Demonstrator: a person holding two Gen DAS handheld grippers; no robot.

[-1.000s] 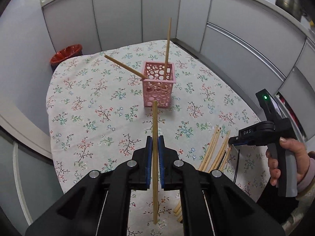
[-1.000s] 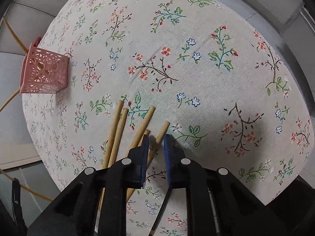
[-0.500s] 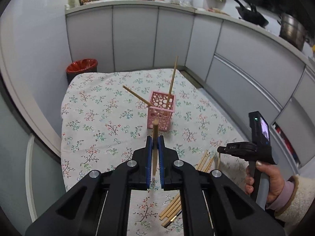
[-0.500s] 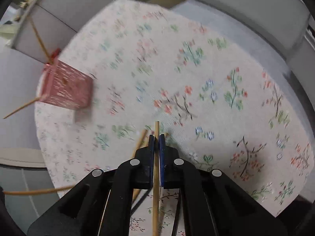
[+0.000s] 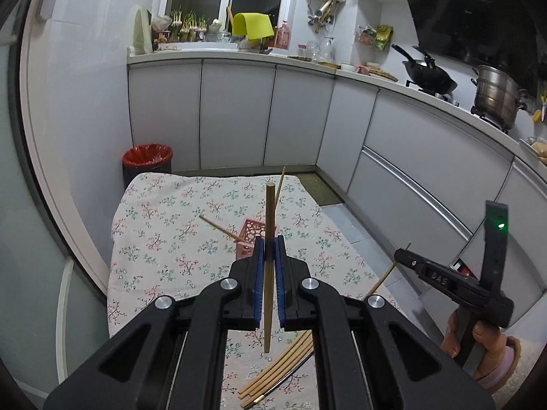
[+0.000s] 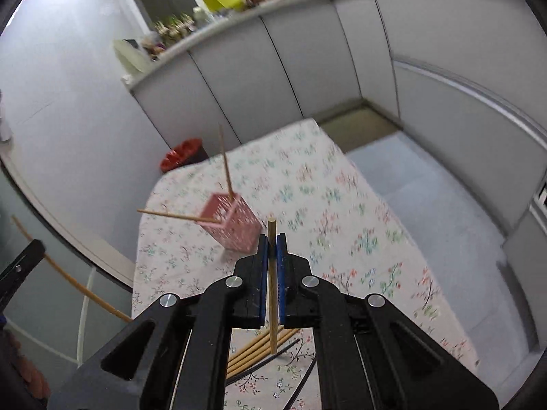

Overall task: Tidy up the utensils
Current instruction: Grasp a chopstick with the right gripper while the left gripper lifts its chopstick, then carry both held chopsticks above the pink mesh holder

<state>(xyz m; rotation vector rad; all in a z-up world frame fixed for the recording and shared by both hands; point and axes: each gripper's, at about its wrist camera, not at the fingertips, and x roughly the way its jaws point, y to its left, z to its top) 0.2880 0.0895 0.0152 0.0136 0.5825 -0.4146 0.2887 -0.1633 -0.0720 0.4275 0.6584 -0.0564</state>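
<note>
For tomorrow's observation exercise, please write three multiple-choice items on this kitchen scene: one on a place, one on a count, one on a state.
1. Where does the pink basket stand?
A. on the floral tablecloth
B. on the kitchen counter
C. on the floor

2. How many chopsticks already stick out of the basket?
A. none
B. two
C. five

3. What state are the right tongs in?
A. open and empty
B. shut on a spoon
C. shut on a chopstick

Key:
1 A, the basket sits on the cloth, with flowers printed all around it.
2 B, one upright chopstick and one leaning chopstick rise from it.
3 C, the held chopstick is pinched between the blue pads; the left tongs grip another stick likewise.
</note>
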